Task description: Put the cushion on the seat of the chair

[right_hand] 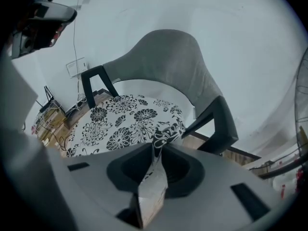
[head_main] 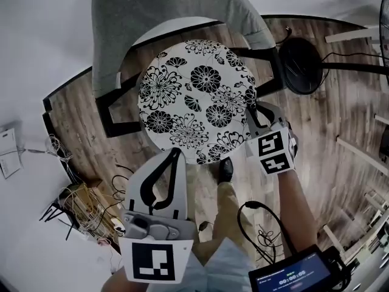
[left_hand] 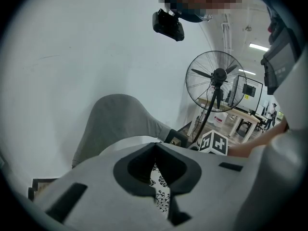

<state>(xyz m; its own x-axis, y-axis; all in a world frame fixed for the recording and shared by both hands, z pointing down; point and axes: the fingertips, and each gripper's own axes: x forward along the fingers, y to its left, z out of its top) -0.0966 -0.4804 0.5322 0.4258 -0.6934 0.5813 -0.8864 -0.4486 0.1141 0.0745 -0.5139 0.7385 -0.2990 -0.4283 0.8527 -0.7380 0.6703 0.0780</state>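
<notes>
- The cushion (head_main: 194, 99) is lying flat across the seat (head_main: 167, 26) of the chair (head_main: 164, 5) and covering nearly all of it, so the placing is looking all but done.
- The left tongs (left_hand: 155, 146) are pinching its near edge, and the right tongs (right_hand: 154, 147) are clamping a fold at its right edge.
- Letting go and drawing both tongs clear is what is remaining.
- No container is showing, and the seat alone is carrying the cushion.

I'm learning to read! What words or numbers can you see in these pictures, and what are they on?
Nothing reads clearly.
Screen: a row of digits, too blurred to read.
Paper on the wall: print too small.
Marker cube: black squares only, no letters.
</notes>
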